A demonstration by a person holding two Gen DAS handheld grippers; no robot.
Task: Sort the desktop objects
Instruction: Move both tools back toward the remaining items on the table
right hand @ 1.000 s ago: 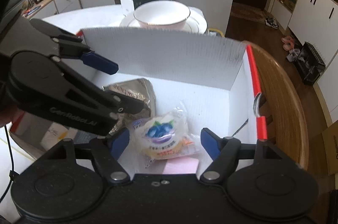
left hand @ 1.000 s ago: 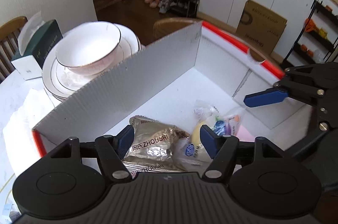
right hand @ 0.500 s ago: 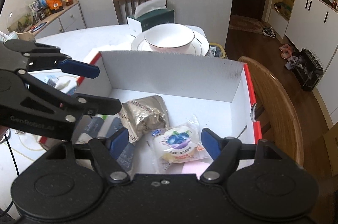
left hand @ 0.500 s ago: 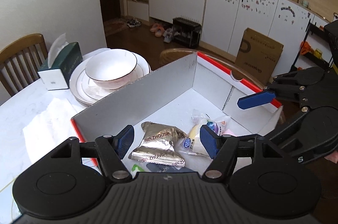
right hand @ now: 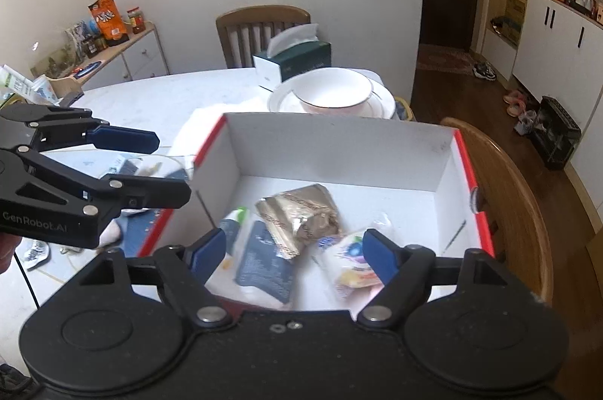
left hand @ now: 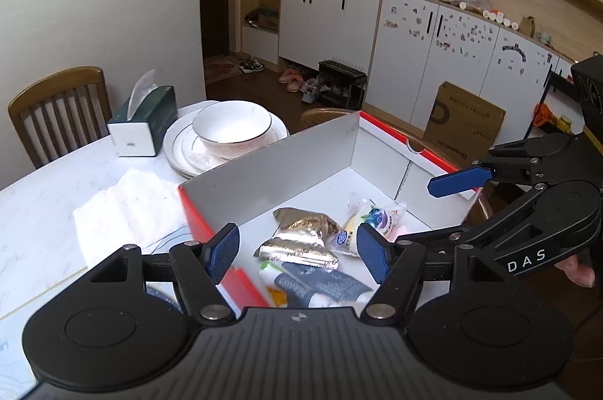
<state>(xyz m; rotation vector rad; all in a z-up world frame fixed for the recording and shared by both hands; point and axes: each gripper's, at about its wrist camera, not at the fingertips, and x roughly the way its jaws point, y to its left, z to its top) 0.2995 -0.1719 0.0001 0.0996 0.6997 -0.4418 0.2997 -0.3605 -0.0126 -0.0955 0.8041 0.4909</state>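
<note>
Chair at the far left: We saw a wooden chair (left hand: 56, 106) behind the table (left hand: 45, 196).
Tissue box: A green and white tissue box (left hand: 145, 124) stood on the table, just beside the plates (left hand: 181, 151).
Bowl: A white bowl (left hand: 231, 128) sat on top of the plates.
Cloth: A white cloth (left hand: 128, 211) lay flat on the table, next to the box's left edge.
Our left gripper: Our left gripper (left hand: 297, 253) hung above the near end of the box. Its jaws were apart and held nothing.
Box: We saw a white box with a red rim (left hand: 275, 173) on the table. Its top was open.
Things in the box: A gold snack bag (left hand: 301, 234) lay in the middle. A dark blue pack (left hand: 320, 283) lay at the near end, touching the gold bag. A clear bag with a blueberry picture (left hand: 373, 219) lay to the right of the gold bag, touching it.
Our right gripper: Our right gripper (right hand: 294, 249) was above the near end of the box too. Its jaws were opening, and they pressed on nothing.
Chair by the box: Another wooden chair (right hand: 516, 196) curved around the right side of the box.
Hand: We saw a bit of a hand (left hand: 578, 272) on the right gripper.
</note>
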